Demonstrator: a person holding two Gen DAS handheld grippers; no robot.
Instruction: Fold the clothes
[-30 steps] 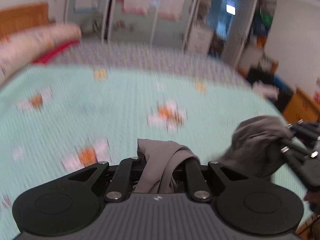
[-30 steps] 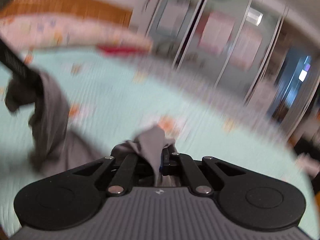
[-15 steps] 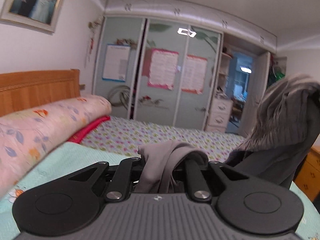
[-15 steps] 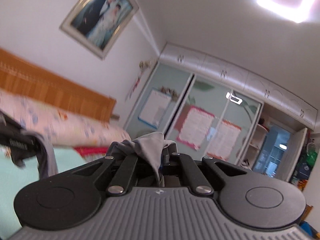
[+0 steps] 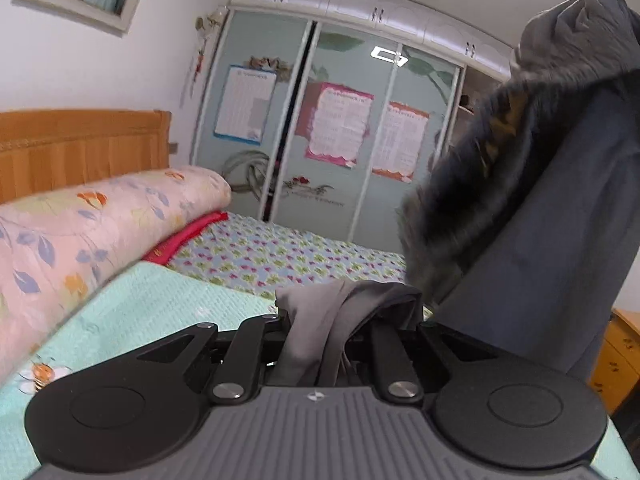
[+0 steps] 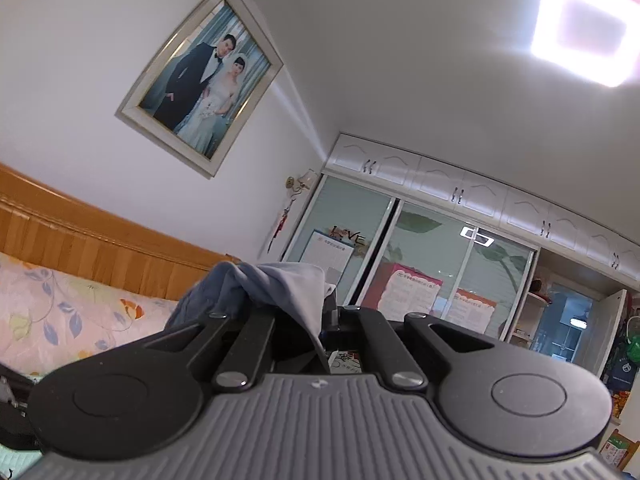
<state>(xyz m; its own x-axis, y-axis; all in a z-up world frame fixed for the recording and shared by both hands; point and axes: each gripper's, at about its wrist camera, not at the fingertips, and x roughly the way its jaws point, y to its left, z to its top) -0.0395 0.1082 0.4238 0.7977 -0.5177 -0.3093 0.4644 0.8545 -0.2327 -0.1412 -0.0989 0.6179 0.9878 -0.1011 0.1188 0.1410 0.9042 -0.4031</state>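
Soft matt grey cloth garment (image 5: 568, 184), matt black plastic left claw (image 5: 352, 320) with shiny metal rivets, ribbed grey housing, quilted mint bedspread (image 5: 160, 304), glossy wooden headboard (image 6: 100, 252), frosted glass wardrobe doors (image 5: 288, 128), paper posters (image 5: 338, 124)

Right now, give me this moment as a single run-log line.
left gripper: shut on grey garment | right gripper: shut on grey garment | garment raised above bed | fold not yet laid
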